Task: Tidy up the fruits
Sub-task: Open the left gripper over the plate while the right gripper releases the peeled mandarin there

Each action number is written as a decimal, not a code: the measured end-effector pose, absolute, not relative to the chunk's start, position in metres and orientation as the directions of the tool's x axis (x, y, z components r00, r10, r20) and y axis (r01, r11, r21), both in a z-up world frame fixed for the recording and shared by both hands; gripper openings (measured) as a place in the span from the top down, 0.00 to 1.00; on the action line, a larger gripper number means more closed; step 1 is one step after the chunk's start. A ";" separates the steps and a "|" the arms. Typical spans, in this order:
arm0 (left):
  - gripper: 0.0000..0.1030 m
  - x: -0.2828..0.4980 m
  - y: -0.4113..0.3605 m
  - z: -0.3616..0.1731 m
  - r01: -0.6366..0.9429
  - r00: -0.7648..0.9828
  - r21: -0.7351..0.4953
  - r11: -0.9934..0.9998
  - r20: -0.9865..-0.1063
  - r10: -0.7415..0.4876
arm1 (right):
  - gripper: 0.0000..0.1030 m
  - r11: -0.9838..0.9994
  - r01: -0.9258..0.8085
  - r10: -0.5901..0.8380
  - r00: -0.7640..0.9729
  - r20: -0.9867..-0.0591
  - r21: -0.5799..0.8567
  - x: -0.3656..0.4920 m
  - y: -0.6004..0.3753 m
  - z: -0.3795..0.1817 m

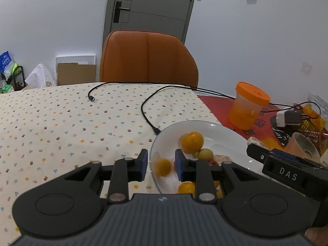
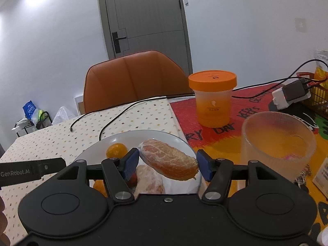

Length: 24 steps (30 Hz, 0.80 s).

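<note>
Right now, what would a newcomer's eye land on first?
The wrapped pinkish-orange fruit segment sits between the open right gripper, above the white plate of small orange citrus fruits. Behind the plate, a translucent tub with an orange lid stands on the red printed mat. An orange leather chair faces the table's far edge.

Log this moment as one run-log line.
left tongs: open over white plate | right tongs: open around wrapped fruit piece | oranges in plate
</note>
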<state>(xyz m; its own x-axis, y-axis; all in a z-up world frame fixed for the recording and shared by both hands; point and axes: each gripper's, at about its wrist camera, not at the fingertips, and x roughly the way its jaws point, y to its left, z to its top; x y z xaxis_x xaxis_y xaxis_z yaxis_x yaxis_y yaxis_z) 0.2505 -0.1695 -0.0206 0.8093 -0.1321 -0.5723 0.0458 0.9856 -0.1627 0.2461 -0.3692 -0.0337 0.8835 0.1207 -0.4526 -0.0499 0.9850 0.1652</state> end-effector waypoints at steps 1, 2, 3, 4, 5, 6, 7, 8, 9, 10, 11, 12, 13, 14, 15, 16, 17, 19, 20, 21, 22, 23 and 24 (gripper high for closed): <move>0.71 0.252 -0.168 -0.021 0.042 0.807 -0.167 0.985 -0.576 -0.132 | 0.43 0.985 -0.054 0.122 0.883 -0.453 0.162 0.249 -0.368 -0.034; 0.71 0.254 -0.166 -0.020 0.035 0.805 -0.172 0.984 -0.579 -0.130 | 0.43 0.986 -0.057 0.124 0.883 -0.454 0.157 0.252 -0.366 -0.034; 0.71 0.255 -0.164 -0.020 0.029 0.804 -0.177 0.984 -0.580 -0.128 | 0.43 0.987 -0.061 0.124 0.882 -0.455 0.151 0.255 -0.364 -0.033; 0.71 0.256 -0.161 -0.019 0.023 0.805 -0.179 0.984 -0.579 -0.125 | 0.43 0.987 -0.063 0.124 0.881 -0.457 0.148 0.259 -0.363 -0.033; 0.71 0.257 -0.159 -0.018 0.017 0.806 -0.179 0.984 -0.579 -0.120 | 0.43 0.987 -0.064 0.124 0.879 -0.460 0.145 0.262 -0.361 -0.033; 0.71 0.258 -0.156 -0.017 0.011 0.808 -0.180 0.984 -0.579 -0.114 | 0.43 0.988 -0.065 0.125 0.878 -0.461 0.143 0.265 -0.360 -0.033; 0.71 0.259 -0.153 -0.016 0.003 0.808 -0.181 0.983 -0.579 -0.109 | 0.43 0.988 -0.069 0.127 0.878 -0.461 0.141 0.269 -0.359 -0.032; 0.71 0.261 -0.151 -0.015 -0.004 0.809 -0.184 0.983 -0.579 -0.105 | 0.43 0.988 -0.071 0.128 0.877 -0.462 0.138 0.272 -0.358 -0.032; 0.71 0.262 -0.148 -0.014 -0.013 0.809 -0.187 0.982 -0.580 -0.100 | 0.43 0.988 -0.072 0.128 0.876 -0.464 0.136 0.275 -0.357 -0.032; 0.71 0.263 -0.146 -0.013 -0.019 0.809 -0.189 0.982 -0.580 -0.096 | 0.43 0.988 -0.073 0.128 0.875 -0.466 0.134 0.278 -0.356 -0.032; 0.71 0.264 -0.143 -0.012 -0.024 0.810 -0.191 0.981 -0.579 -0.093 | 0.43 0.988 -0.075 0.129 0.875 -0.467 0.133 0.280 -0.355 -0.032; 0.71 0.265 -0.141 -0.011 -0.028 0.811 -0.191 0.981 -0.579 -0.090 | 0.43 0.988 -0.078 0.131 0.875 -0.466 0.131 0.282 -0.353 -0.031; 0.71 0.266 -0.140 -0.010 -0.032 0.811 -0.190 0.981 -0.579 -0.086 | 0.43 0.988 -0.079 0.131 0.875 -0.465 0.130 0.284 -0.353 -0.030; 0.71 0.266 -0.138 -0.010 -0.036 0.810 -0.190 0.981 -0.580 -0.083 | 0.42 0.988 -0.079 0.131 0.877 -0.463 0.130 0.286 -0.352 -0.029; 0.71 0.267 -0.136 -0.009 -0.039 0.810 -0.191 0.981 -0.581 -0.081 | 0.42 0.988 -0.076 0.129 0.879 -0.459 0.132 0.288 -0.352 -0.029; 0.71 0.267 -0.135 -0.008 -0.039 0.810 -0.191 0.981 -0.581 -0.081 | 0.41 0.988 -0.073 0.127 0.882 -0.454 0.134 0.290 -0.352 -0.028; 0.71 0.266 -0.134 -0.008 -0.039 0.810 -0.190 0.981 -0.581 -0.080 | 0.34 0.988 -0.071 0.125 0.886 -0.447 0.136 0.291 -0.353 -0.027; 0.71 0.265 -0.132 -0.007 -0.040 0.811 -0.189 0.981 -0.579 -0.079 | 0.21 0.989 -0.060 0.113 0.893 -0.436 0.134 0.290 -0.354 -0.025; 0.71 0.264 -0.131 -0.007 -0.041 0.811 -0.190 0.981 -0.580 -0.078 | 0.17 0.989 -0.059 0.112 0.896 -0.429 0.137 0.288 -0.355 -0.024; 0.70 0.262 -0.129 -0.007 -0.042 0.811 -0.192 0.981 -0.579 -0.078 | 0.17 0.988 -0.059 0.114 0.899 -0.422 0.141 0.285 -0.357 -0.022; 0.70 0.261 -0.128 -0.007 -0.044 0.811 -0.193 0.980 -0.580 -0.077 | 0.17 0.987 -0.058 0.116 0.899 -0.421 0.148 0.282 -0.358 -0.021; 0.69 0.260 -0.127 -0.006 -0.047 0.811 -0.193 0.980 -0.581 -0.076 | 0.17 0.986 -0.057 0.118 0.898 -0.425 0.155 0.279 -0.360 -0.020; 0.68 0.258 -0.126 -0.006 -0.050 0.811 -0.195 0.980 -0.581 -0.075 | 0.17 0.986 -0.055 0.118 0.897 -0.427 0.159 0.276 -0.361 -0.020</move>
<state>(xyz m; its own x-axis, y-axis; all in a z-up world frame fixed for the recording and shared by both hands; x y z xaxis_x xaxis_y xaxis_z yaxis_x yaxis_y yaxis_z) 0.2582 -0.1264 -0.0060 0.8105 -0.0745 -0.5809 -0.0495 0.9796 -0.1948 0.2759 -0.3607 -0.0195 0.8965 0.1184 -0.4269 -0.0545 0.9858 0.1590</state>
